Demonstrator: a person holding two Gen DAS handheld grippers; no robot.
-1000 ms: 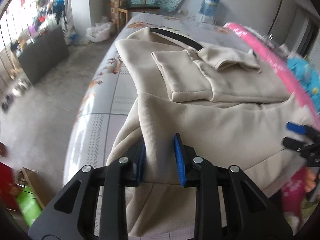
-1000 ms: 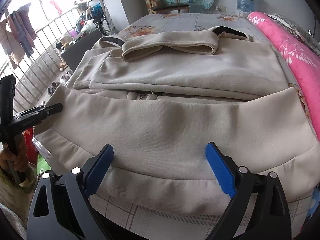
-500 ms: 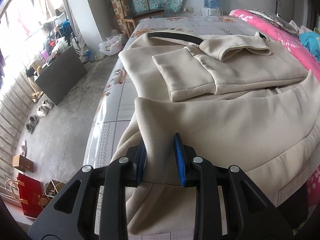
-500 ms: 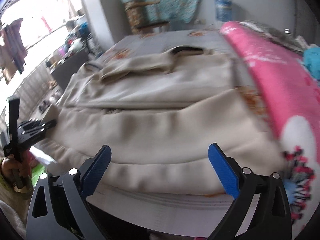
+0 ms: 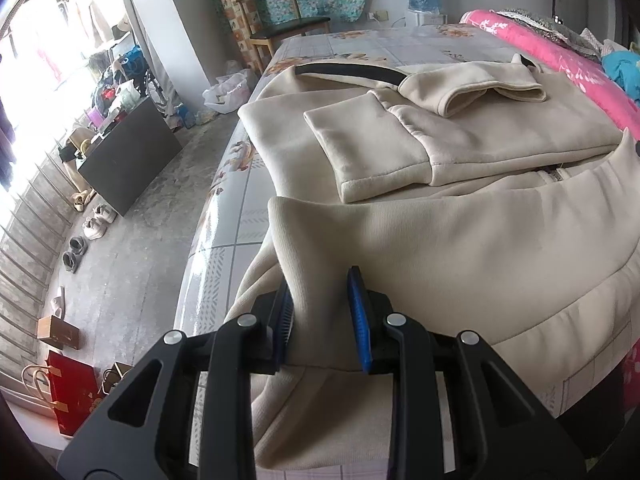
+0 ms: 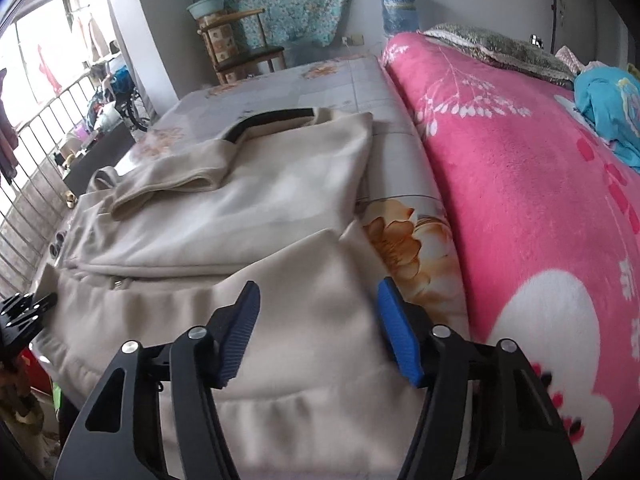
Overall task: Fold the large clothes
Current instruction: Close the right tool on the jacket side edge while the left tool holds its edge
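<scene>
Fabric of a beige zip-up jacket [image 5: 460, 248] sits pinched between the blue pads of the left gripper [image 5: 322, 316], clamped on a raised fold at the garment's near left edge. The jacket lies spread on a floral-patterned bed [image 5: 236, 220], one sleeve [image 5: 372, 160] folded across its chest. The right gripper [image 6: 318, 330] hovers with jaws spread wide over the jacket's near right corner, gripping nothing. A pink blanket [image 6: 520, 184] lies just beside the jacket.

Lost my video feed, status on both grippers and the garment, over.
Left gripper shut on beige fleece jacket hem corner. Right gripper open over opposite hem corner, nothing gripped. Sleeves folded in. Pink floral blanket alongside, not blocking.
</scene>
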